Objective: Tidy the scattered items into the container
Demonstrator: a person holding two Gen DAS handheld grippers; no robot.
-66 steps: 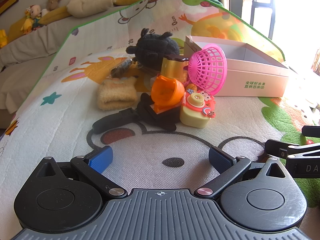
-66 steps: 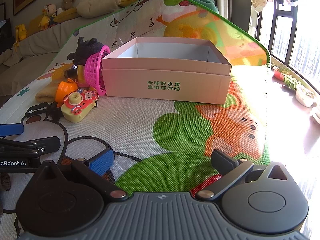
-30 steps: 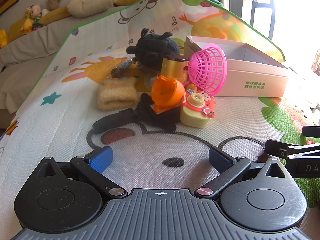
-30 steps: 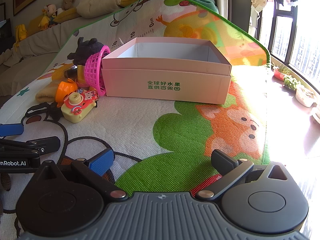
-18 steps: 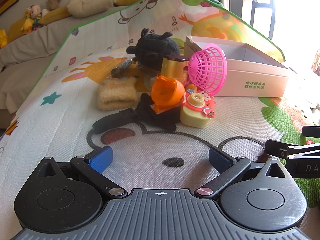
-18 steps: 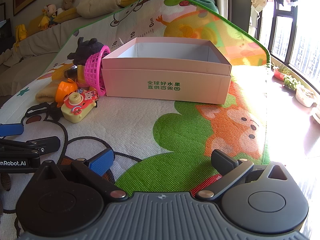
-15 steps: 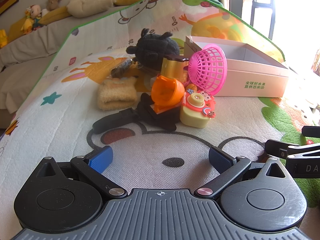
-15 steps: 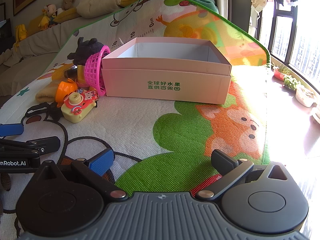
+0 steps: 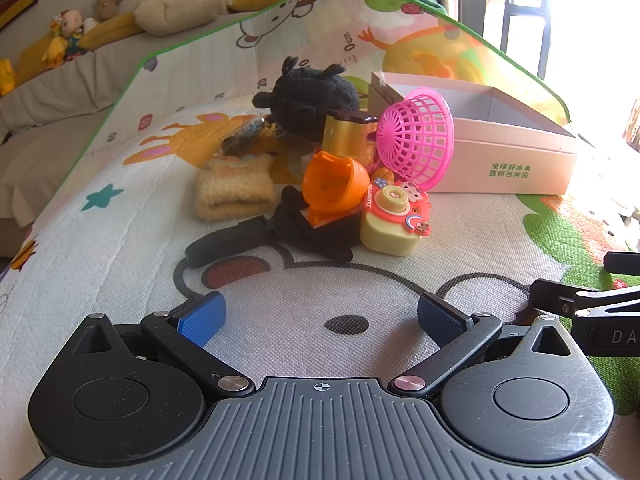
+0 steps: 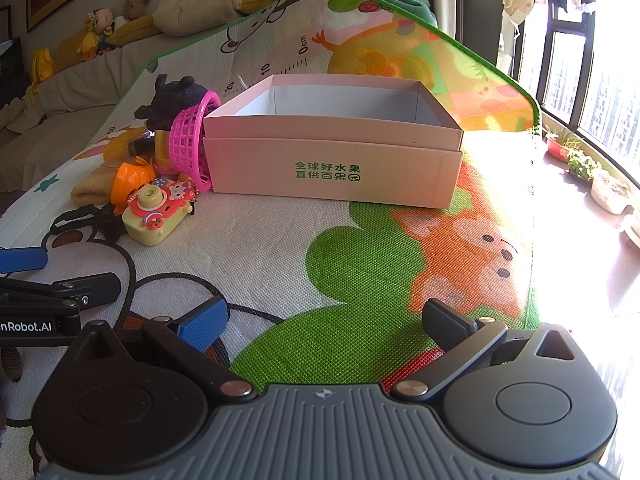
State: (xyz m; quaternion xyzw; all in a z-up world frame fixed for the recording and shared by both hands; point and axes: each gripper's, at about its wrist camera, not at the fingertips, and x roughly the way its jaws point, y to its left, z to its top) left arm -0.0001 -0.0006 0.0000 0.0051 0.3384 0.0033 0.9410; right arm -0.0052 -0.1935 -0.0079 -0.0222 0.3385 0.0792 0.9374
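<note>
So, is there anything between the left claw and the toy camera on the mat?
Nothing visible. Only bare mat lies between the open left claw and the toy camera, which sits at the near edge of the pile.

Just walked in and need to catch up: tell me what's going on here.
A person holds a hand-held gripper in each hand above a play mat, and nothing is picked up yet. The left hand-held gripper is open, facing a pile of toys: a pink basket, an orange cup, a toy camera and a black plush. The right hand-held gripper is open, facing the pink box, whose visible inside shows no toys.
</note>
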